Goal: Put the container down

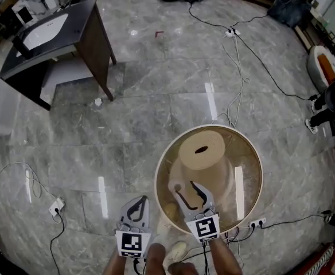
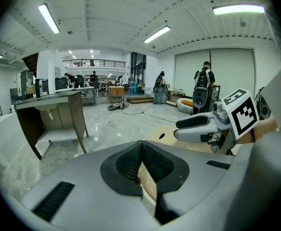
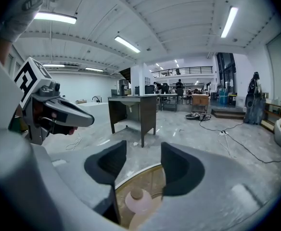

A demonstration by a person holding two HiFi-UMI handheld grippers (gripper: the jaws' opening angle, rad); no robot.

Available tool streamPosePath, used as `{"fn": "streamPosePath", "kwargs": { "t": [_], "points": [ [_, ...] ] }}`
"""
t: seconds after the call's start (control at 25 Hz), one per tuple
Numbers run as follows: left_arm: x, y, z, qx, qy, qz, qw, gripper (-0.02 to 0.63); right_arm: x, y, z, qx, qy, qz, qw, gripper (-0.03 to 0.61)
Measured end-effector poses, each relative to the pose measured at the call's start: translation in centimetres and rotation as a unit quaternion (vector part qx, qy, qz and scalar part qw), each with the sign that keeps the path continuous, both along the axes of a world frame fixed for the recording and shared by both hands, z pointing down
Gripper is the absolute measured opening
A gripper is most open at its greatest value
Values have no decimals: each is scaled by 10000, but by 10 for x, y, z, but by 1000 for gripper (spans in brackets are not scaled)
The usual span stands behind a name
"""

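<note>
A small pale container (image 3: 137, 199) with a round cap stands upright on the round glass table (image 1: 253, 153), near the table's front left rim. In the head view its cap (image 1: 177, 187) shows just beside the left finger of my right gripper (image 1: 186, 189). That gripper hangs over the container, its jaws wide apart and its pads (image 3: 112, 161) clear of the cap. My left gripper (image 1: 139, 202) hovers left of the table rim, jaws together with nothing in them. The left gripper view shows its tips (image 2: 141, 148) meeting.
Through the glass top shows the table's beige base (image 1: 202, 150). A dark desk with a sink (image 1: 58, 33) stands at the far left. Cables (image 1: 242, 67) and power strips (image 1: 55, 208) lie on the marble floor. The person's feet (image 1: 176, 251) are below the grippers.
</note>
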State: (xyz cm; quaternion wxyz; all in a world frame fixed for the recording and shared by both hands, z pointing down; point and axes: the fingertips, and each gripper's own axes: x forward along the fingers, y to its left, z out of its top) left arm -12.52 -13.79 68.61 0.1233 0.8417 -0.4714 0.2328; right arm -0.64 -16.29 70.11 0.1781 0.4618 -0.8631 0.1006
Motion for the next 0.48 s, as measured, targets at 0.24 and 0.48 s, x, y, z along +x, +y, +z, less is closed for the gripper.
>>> {"fn": "streamPosePath", "kwargs": {
  "t": [0.24, 0.48],
  "points": [
    [9, 6, -66, 150, 185, -48, 9997, 17, 15, 9, -70, 267, 46, 167, 9995, 218],
    [29, 24, -129, 384, 264, 86, 9989, 17, 40, 31, -137, 500, -96, 461, 9976, 198]
  ]
}}
